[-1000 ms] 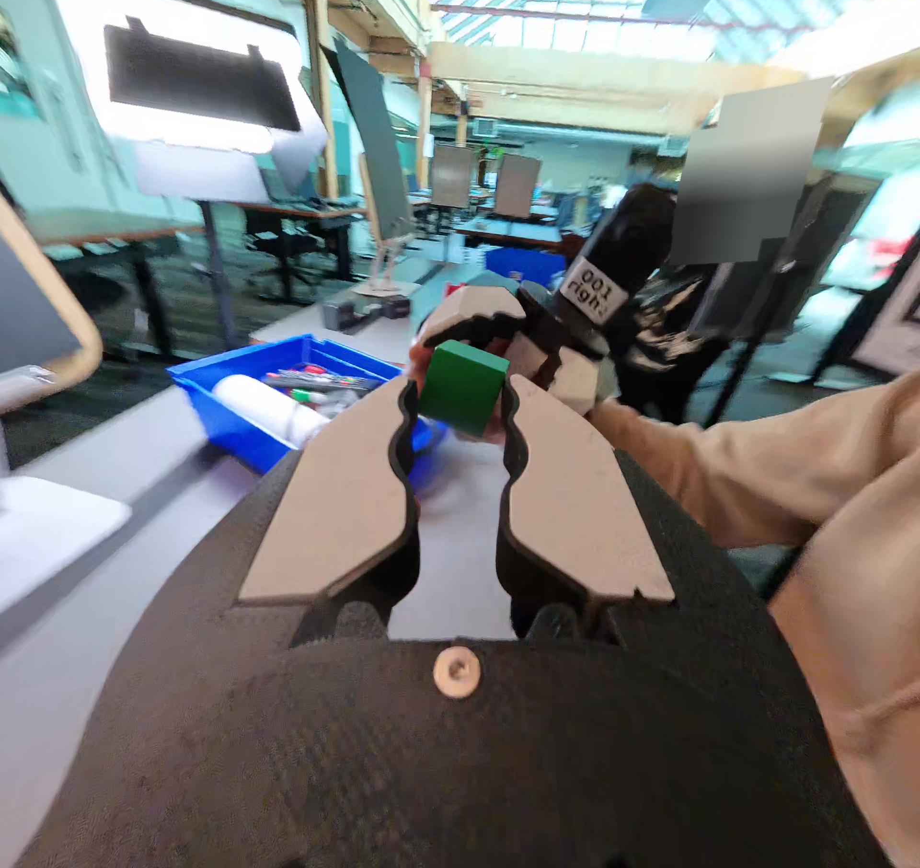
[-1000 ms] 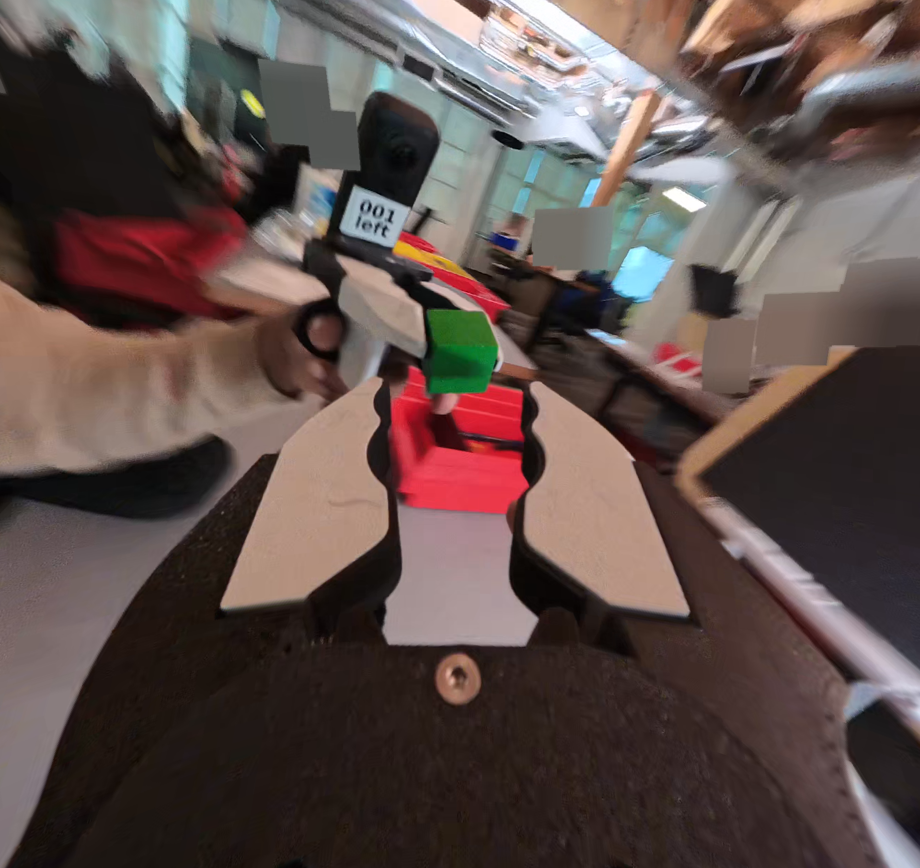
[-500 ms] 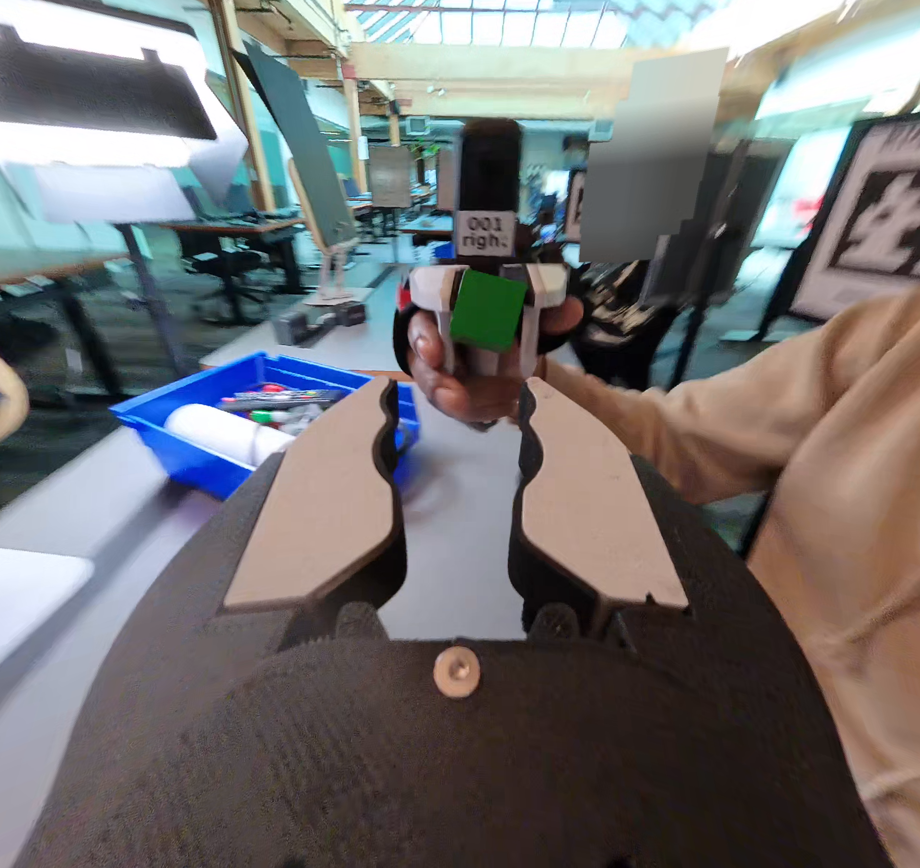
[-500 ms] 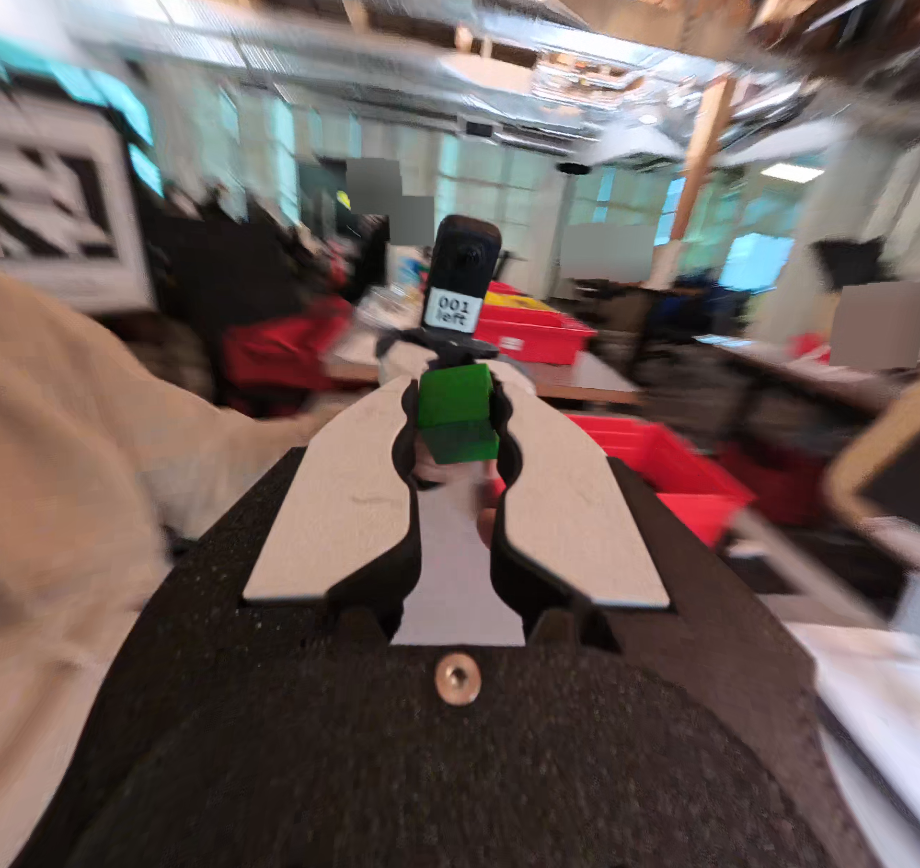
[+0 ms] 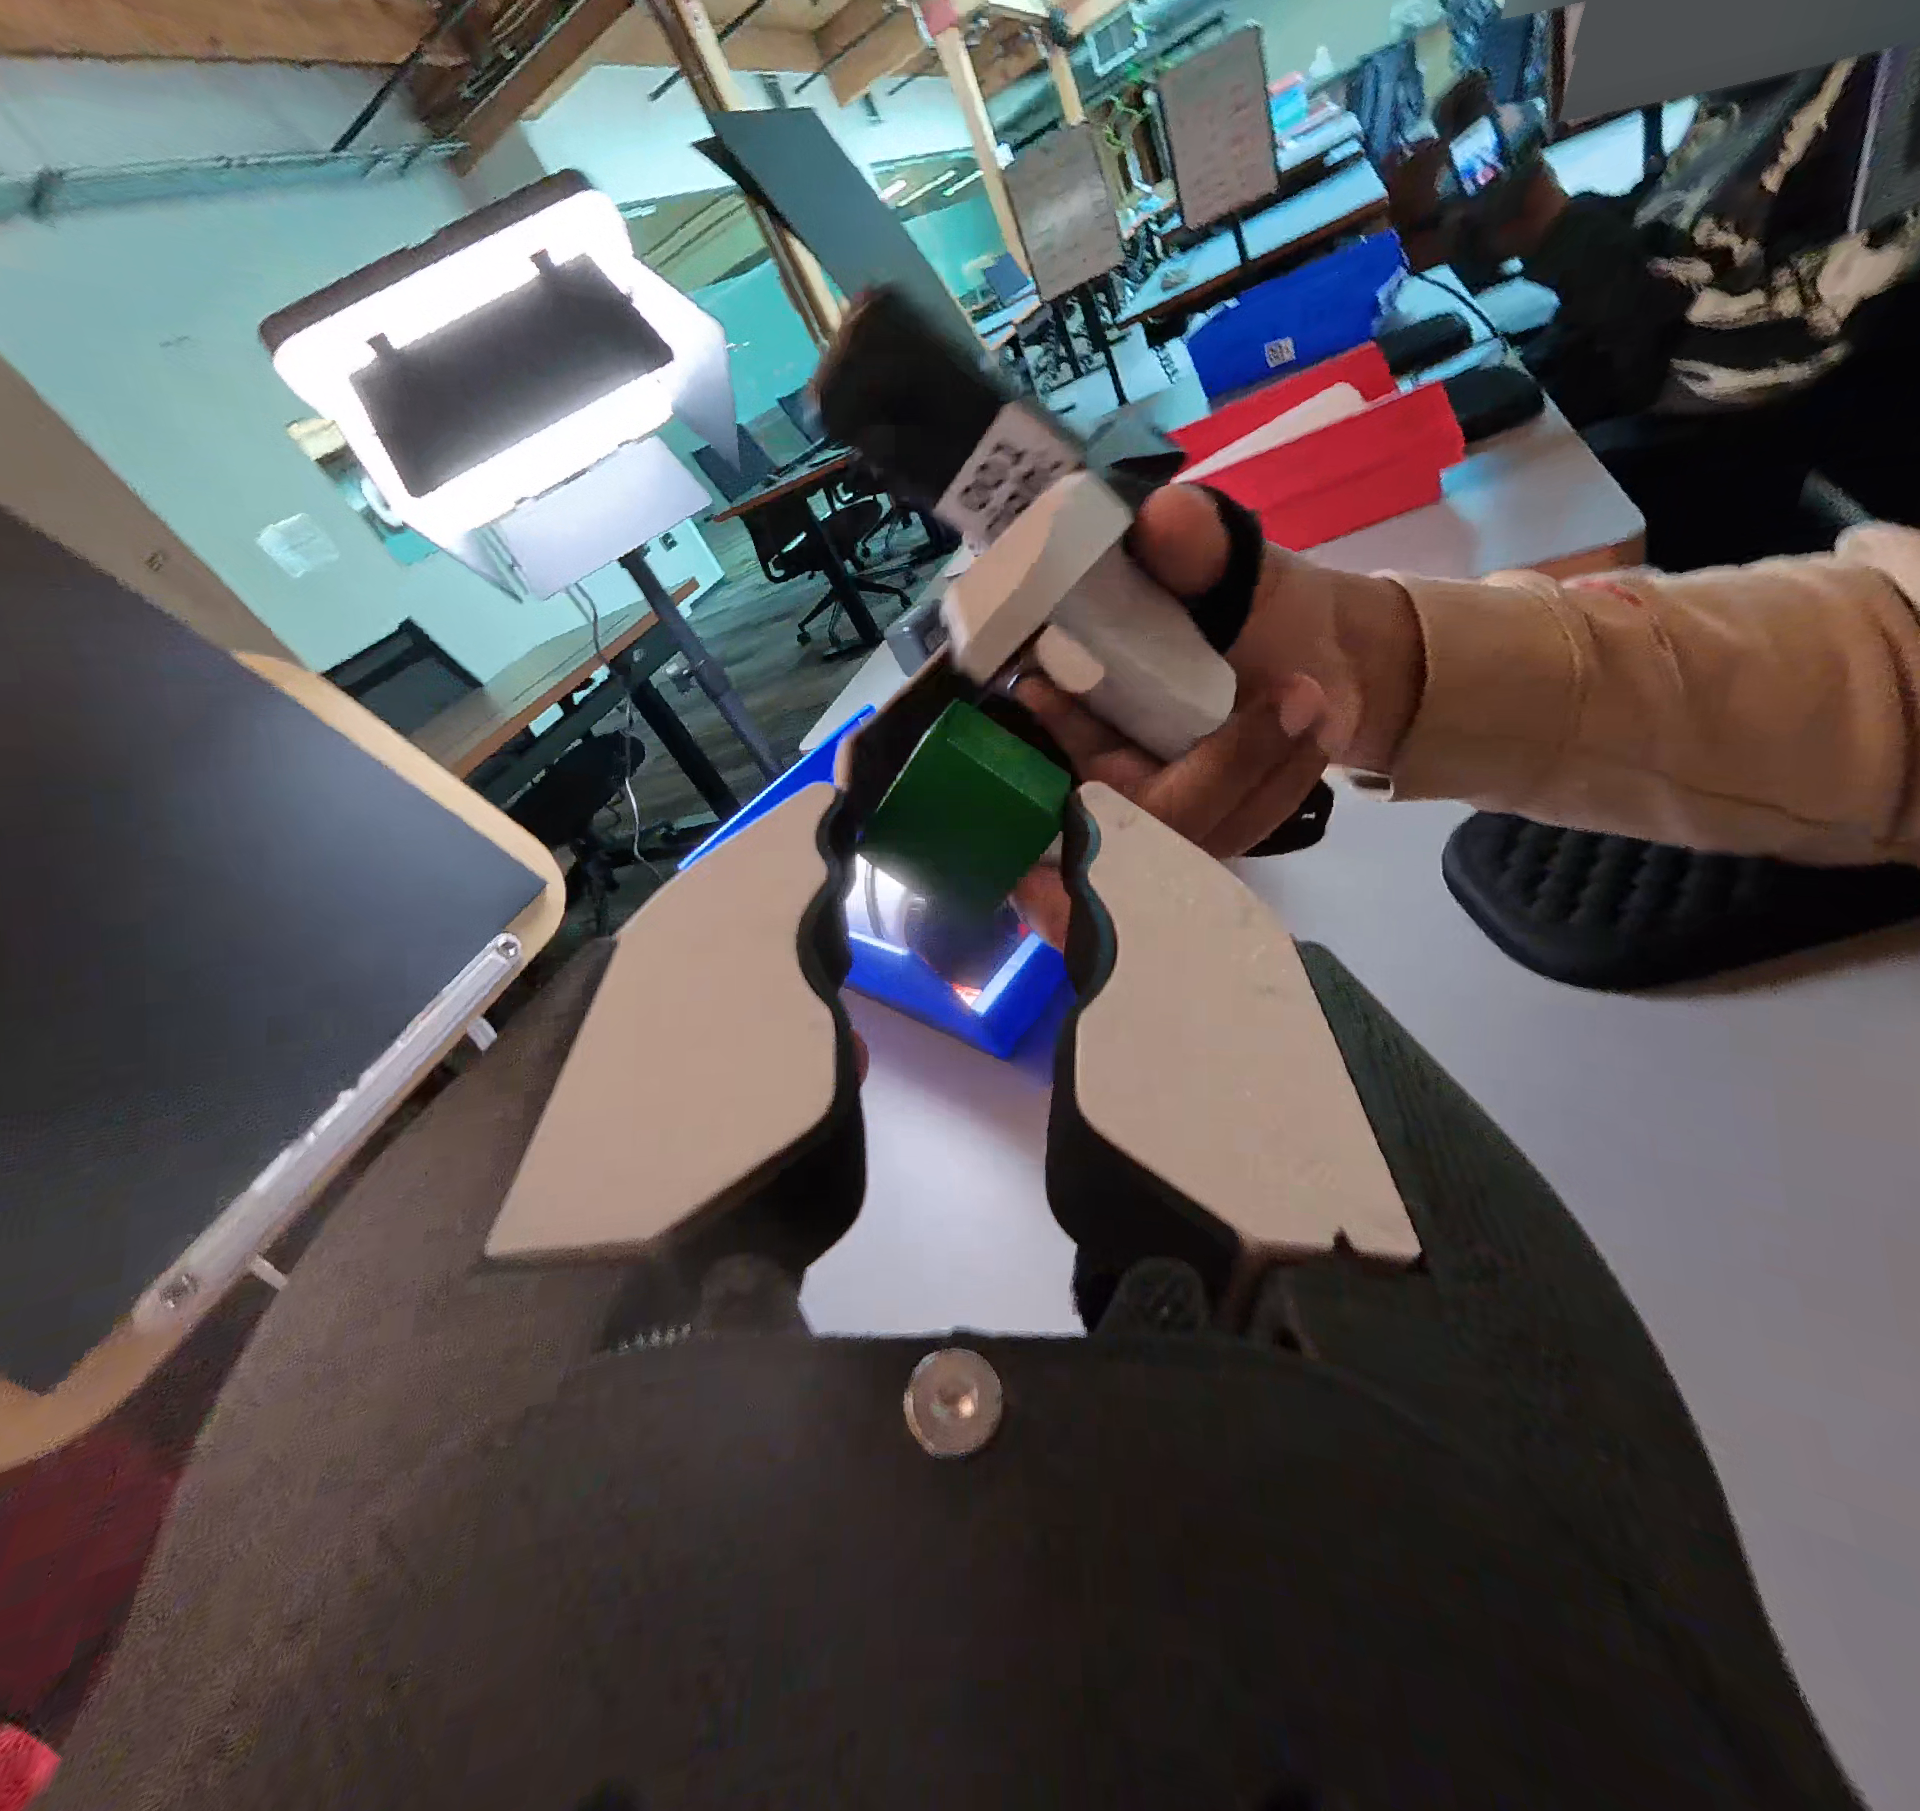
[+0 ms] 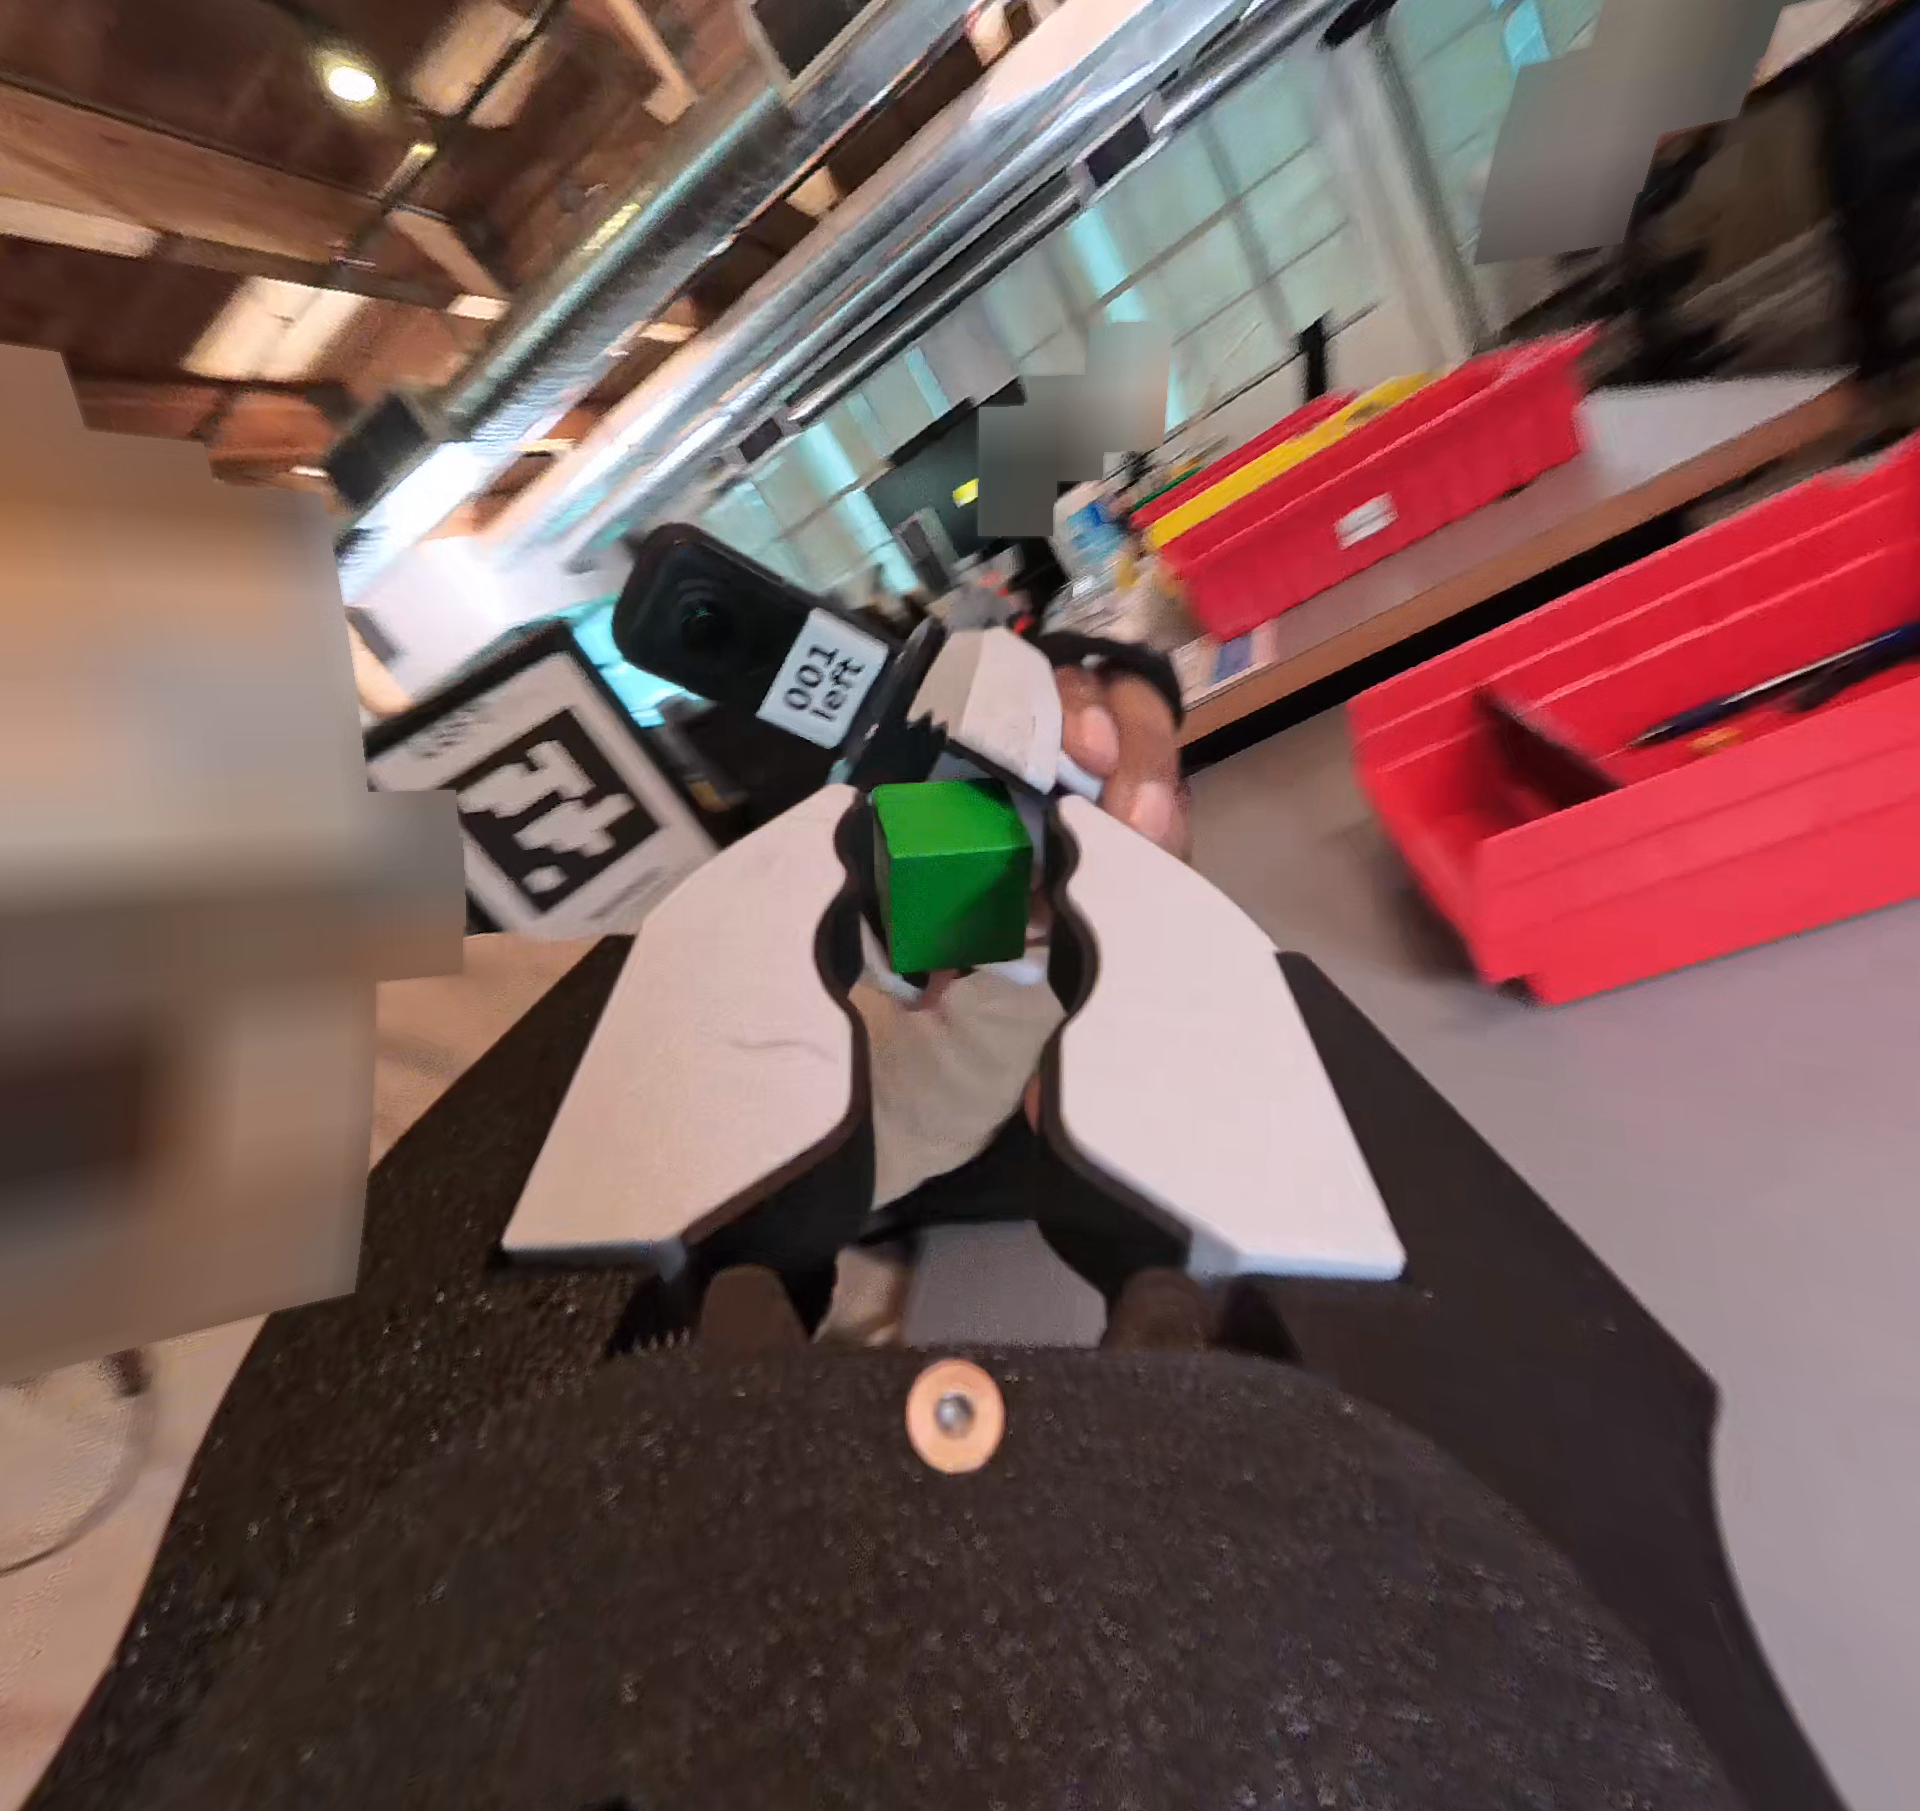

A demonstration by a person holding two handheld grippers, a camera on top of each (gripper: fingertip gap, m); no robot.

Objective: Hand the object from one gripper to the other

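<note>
Now green cube [image 6: 951,873] between right gripper [image 6: 951,862] fingers [image 6: 758,982]

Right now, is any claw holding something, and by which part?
The green block sits between the tips of both claws, right and left, each on opposite side faces. Which one truly grips cannot be told.

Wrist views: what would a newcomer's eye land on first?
The green cube dominates both views, sitting mid-air between the tips of the left tool and the right tool, which meet nose to nose; which one actually bears it is unclear. Next come the red bins on the grey table at the right of the right wrist view. The glowing light panel stands at upper left of the left wrist view.
</note>
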